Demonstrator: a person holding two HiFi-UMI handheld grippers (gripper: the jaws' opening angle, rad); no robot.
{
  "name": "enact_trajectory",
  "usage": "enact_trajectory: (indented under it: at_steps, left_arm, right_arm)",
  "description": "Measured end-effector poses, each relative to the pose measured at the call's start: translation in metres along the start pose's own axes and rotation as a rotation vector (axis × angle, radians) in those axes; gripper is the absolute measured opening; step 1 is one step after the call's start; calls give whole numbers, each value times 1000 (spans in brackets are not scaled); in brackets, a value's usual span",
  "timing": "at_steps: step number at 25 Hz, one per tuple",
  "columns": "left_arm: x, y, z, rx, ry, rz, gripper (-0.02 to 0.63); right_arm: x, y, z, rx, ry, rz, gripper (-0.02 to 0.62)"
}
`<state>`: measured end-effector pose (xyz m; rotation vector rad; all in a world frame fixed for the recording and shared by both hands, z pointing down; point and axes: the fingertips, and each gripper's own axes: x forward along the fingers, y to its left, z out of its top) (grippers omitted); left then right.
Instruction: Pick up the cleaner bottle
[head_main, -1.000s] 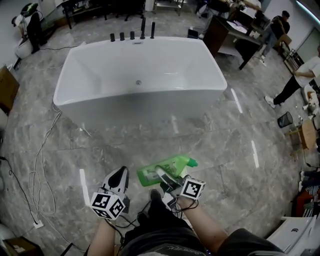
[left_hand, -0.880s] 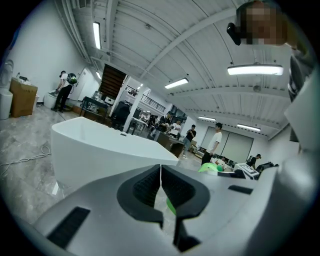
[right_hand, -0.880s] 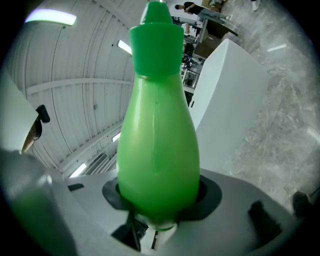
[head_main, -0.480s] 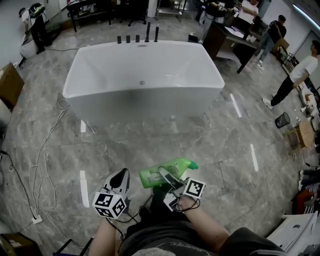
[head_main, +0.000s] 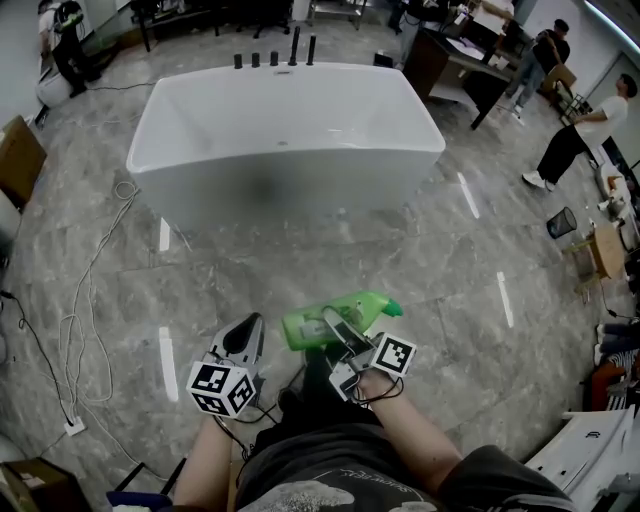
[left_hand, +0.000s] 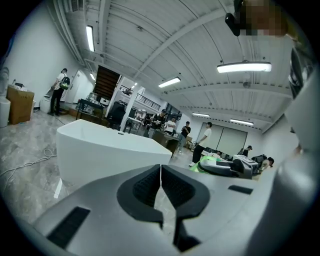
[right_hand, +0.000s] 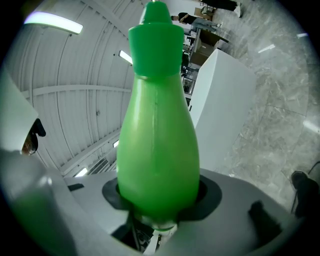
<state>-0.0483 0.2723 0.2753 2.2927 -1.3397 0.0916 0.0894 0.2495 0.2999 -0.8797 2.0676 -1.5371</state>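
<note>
The green cleaner bottle (head_main: 330, 323) lies on its side in the air, cap (head_main: 385, 304) to the right, clamped in my right gripper (head_main: 335, 325). In the right gripper view the bottle (right_hand: 157, 135) fills the picture, its body pressed between the black pads (right_hand: 210, 195) and its green cap (right_hand: 156, 40) pointing away. My left gripper (head_main: 245, 337) hangs to the left of the bottle, jaws closed together with nothing between them. In the left gripper view the pads (left_hand: 177, 190) meet, and the bottle (left_hand: 210, 162) shows at the right.
A large white bathtub (head_main: 285, 140) stands ahead on the grey marble floor (head_main: 440, 270), black taps (head_main: 275, 55) on its far rim. Cables (head_main: 85, 290) trail along the floor at left. People stand at desks (head_main: 470, 60) at the back right. A cardboard box (head_main: 20, 160) sits far left.
Both grippers and the held bottle have moved across the room together; the bathtub has shifted slightly up in the head view. The grip on the bottle looks the same.
</note>
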Motion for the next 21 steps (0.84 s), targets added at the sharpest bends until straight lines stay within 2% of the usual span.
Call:
enact_trajectory:
  at_steps: [11,17,21]
  left_arm:
    - [-2,-15,-15,20,29,-32,17]
    - [-8,-9,0,7,-1,-9,17]
    - [-14,-11,3,37,5,-16,17]
  right_arm:
    - [-16,1,-1,-28,-4,-30,199]
    - [-17,11,4,-43,2,-31,199]
    - [-23,18,3,-46,0,-31,199]
